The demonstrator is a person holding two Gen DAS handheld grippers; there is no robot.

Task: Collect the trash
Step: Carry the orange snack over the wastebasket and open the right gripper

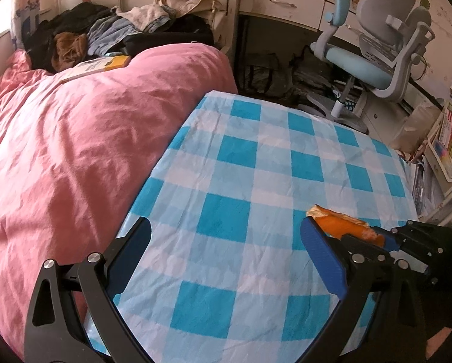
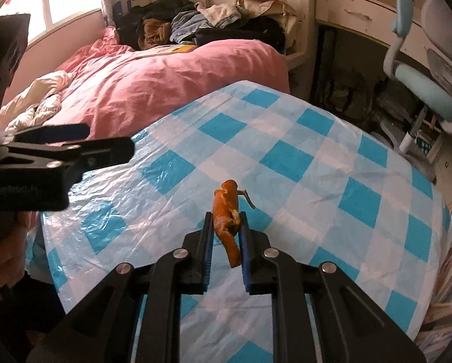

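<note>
An orange peel strip [image 2: 226, 211] hangs pinched between the blue pads of my right gripper [image 2: 226, 220], lifted a little above the blue-and-white checked tablecloth [image 2: 301, 157]. In the left wrist view the same orange peel [image 1: 341, 224] shows at the lower right, held in the right gripper [image 1: 374, 234] that reaches in from the right. My left gripper [image 1: 226, 251] stands wide open over the checked tablecloth [image 1: 241, 166] with nothing between its fingers. From the right wrist view the left gripper [image 2: 104, 143] appears at the left, over the cloth's edge.
A bed with a pink duvet [image 1: 89, 127] borders the table on the left, with piled clothes [image 1: 104, 27] and a book [image 1: 95, 65] at its far end. A blue-grey desk chair [image 1: 374, 57] and a white desk [image 1: 286, 3] stand beyond the table. Bookshelves [image 1: 447, 139] line the right.
</note>
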